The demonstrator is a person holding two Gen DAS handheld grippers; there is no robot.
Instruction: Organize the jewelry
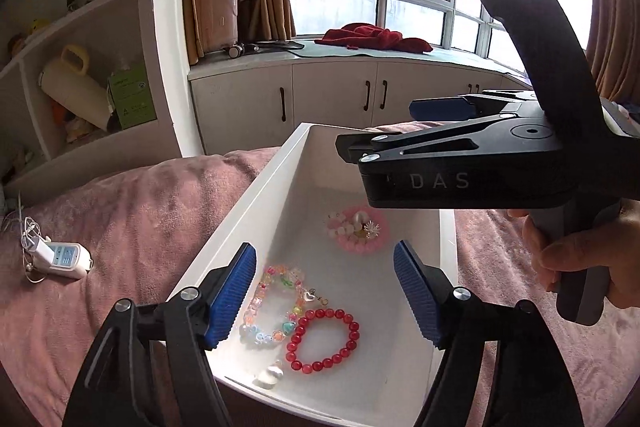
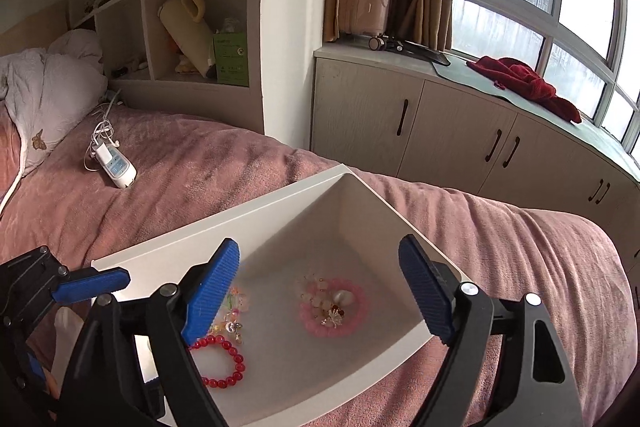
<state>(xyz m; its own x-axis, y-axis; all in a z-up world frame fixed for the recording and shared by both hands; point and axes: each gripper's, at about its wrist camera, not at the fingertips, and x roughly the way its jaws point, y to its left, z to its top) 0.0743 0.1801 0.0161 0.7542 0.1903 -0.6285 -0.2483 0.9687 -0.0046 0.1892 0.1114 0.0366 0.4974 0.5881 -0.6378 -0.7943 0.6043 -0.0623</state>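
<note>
Pink bedspread (image 2: 200, 179) under white tray (image 2: 224, 223); red bracelet (image 1: 323, 339) inside; left gripper (image 1: 324, 291) and right gripper (image 2: 320, 287) spread, empty, above tray

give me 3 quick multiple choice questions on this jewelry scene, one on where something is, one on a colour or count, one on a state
1. Where does the red bracelet lie?
A. on the bedspread
B. inside the white tray
C. on the window ledge

2. What colour are the pads on the gripper fingers?
A. blue
B. green
C. yellow

3. How does the left gripper stand?
A. shut on the red bracelet
B. shut on nothing
C. open, holding nothing

Answers:
1 B, the bracelet rests on the tray floor beside a multicoloured bead bracelet, with a pink bracelet farther along.
2 A, the ribbed pads are blue in both views.
3 C, its fingers stand wide apart above the tray with nothing between them; the right gripper is open too.
</note>
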